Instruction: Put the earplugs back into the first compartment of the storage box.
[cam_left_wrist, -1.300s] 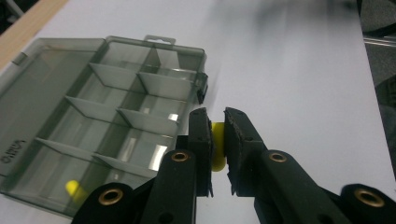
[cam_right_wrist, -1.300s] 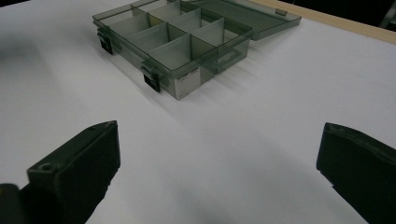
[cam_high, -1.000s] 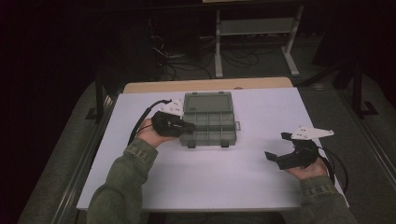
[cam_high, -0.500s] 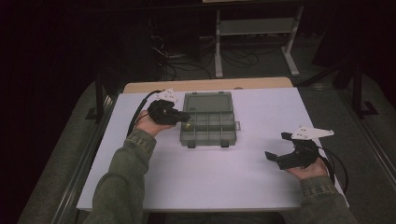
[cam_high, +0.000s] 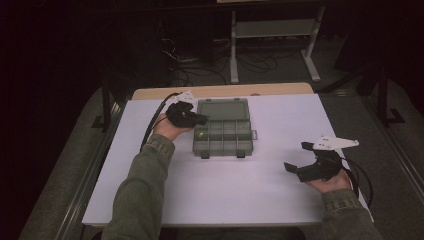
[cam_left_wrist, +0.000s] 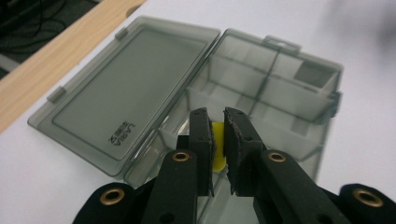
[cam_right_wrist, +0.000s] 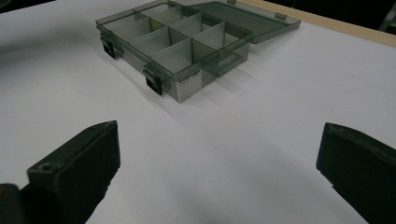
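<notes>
Left gripper (cam_high: 199, 119) has moved up along the box's left edge since a second ago, now over the near-left compartments of the open organizer box (cam_high: 223, 131); right gripper (cam_high: 305, 161) unchanged, jaws wide apart, empty, resting well right of the box. Left jaws nearly together, clamped on a small yellow piece (cam_left_wrist: 218, 152). The left gripper view shows that grip; from the high view a yellow speck sits in the compartment beside the tips.

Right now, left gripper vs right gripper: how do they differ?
The left gripper has its jaws nearly together on a small yellow piece; the right gripper has its jaws wide apart with nothing between them. The left gripper is over the open compartment box, at its left end; the right gripper sits apart from the box on bare white table. Both are black, two-jawed and hand-held.
</notes>
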